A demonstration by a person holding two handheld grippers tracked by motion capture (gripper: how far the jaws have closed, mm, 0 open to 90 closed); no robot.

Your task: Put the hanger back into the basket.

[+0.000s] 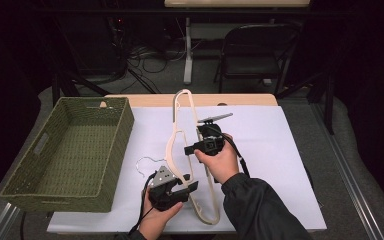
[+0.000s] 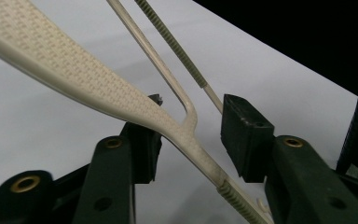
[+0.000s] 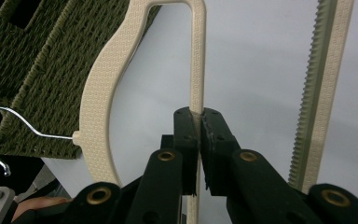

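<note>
On the bench [image 1: 280,150], which carries a white sheet over a wooden top, the largest item is a green woven basket [image 1: 70,150] standing at the left side, its near corner just beside the left hand. Next in size is a cream plastic hanger [image 1: 180,135], held off the sheet and lying lengthwise away from the person, between the basket and the bench's middle; its silver wire hook [image 1: 145,162] points toward the basket. From the right claw's own camera the hanger's textured shoulder [image 3: 98,93] curves in front of the basket wall [image 3: 37,70], with a ribbed bar [image 3: 319,88] running parallel at the right. The right claw [image 3: 199,116], seen from above near the hanger's middle [image 1: 202,131], is pressed together on a thin inner strut of the hanger [image 3: 197,60], both pads flat against it. The left claw [image 1: 192,185] sits at the hanger's near end; from its own camera the jaws stand partly spread, with the hanger's arm [image 2: 186,135] passing between them. The left pad [image 2: 144,149] lies against or just under that arm, while the right pad [image 2: 244,130] stands clear of it, so the left claw [image 2: 189,140] has no pinch on the hanger.
</note>
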